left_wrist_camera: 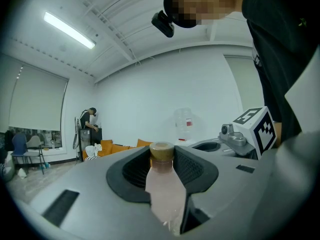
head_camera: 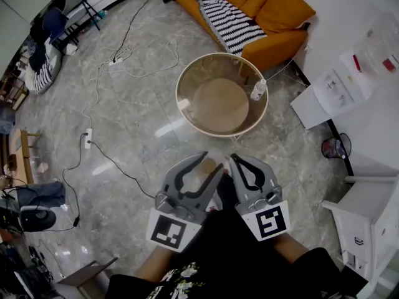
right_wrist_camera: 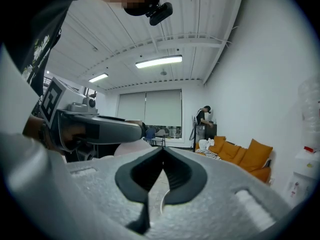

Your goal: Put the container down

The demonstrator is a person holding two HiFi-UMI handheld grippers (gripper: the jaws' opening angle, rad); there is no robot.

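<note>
Your left tongs grip a pink bottle; your right tongs are closed, empty. The round tabletop lies straight ahead.

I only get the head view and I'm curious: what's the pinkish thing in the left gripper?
Observer: The left gripper view shows the left gripper clamped on a tan-capped bottle of pale pink drink.
Operator: Is the other one holding something too?
Observer: No. In the right gripper view, the right gripper has its jaw tips touching, with nothing between them.
Operator: Is anybody else in the room?
Observer: Yes, a person stands at the far wall, beside the orange sofa.
</note>
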